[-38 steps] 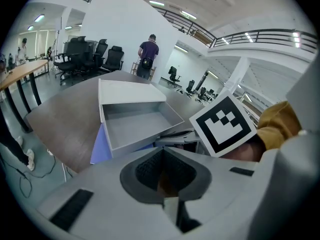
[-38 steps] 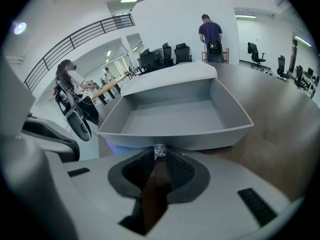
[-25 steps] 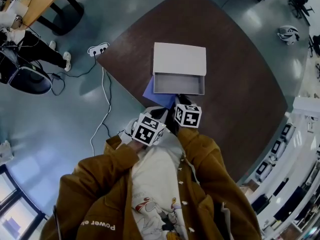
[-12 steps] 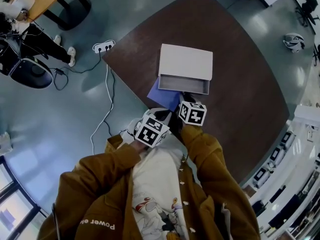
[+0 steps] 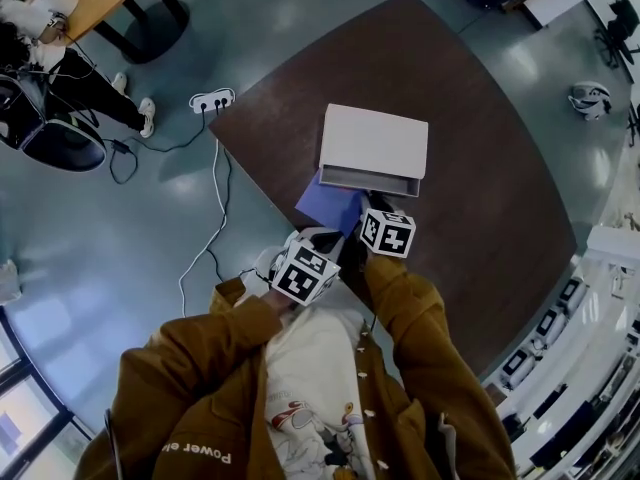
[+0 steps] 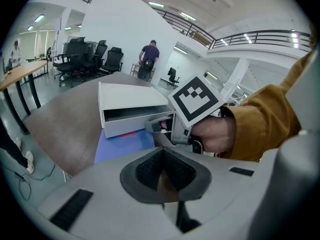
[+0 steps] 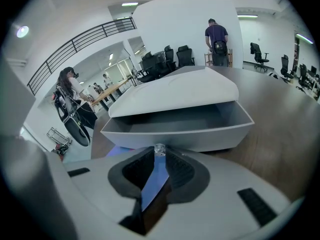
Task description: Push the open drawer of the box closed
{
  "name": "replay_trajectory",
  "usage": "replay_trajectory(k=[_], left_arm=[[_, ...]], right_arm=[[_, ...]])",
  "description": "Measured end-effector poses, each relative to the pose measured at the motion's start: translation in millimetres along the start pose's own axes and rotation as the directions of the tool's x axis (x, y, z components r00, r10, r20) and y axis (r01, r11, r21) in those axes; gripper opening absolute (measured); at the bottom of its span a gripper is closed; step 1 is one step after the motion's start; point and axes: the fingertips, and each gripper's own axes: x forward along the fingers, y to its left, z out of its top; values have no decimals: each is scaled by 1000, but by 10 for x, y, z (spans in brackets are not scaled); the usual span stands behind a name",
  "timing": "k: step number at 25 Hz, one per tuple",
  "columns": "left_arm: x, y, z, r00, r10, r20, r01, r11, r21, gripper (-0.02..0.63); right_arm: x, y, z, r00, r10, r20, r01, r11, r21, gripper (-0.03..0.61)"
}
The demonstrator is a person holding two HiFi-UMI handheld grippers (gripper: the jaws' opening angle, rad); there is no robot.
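Head view: the white box (image 5: 375, 136) lies on the brown table (image 5: 490, 188), just ahead of both grippers. Its drawer (image 5: 368, 179) stands a little way out toward the right gripper (image 5: 371, 201), whose tips are at the drawer's front. The left gripper (image 5: 322, 240) hangs beside and behind the right one, near a blue sheet (image 5: 332, 204).

Left gripper view: its jaws are together with nothing between them. The box sits ahead and slightly left.

Right gripper view: the jaws are drawn almost together on a small clear knob (image 7: 159, 149) at the middle of the drawer's front, straight ahead. The drawer looks empty, thin-walled and light, so it should slide easily. The whole box may skid on the smooth table, so a gentle, square push at the knob seems best. An off-centre push could jam it.
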Motion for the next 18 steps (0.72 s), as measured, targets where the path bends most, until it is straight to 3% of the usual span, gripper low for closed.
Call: replay_trajectory(k=[18], left_arm=[[-86, 188, -64, 1000, -8, -21, 8, 1000, 11, 6]], right_arm=[[291, 70, 244, 1000, 18, 14, -18, 1000, 10, 75]])
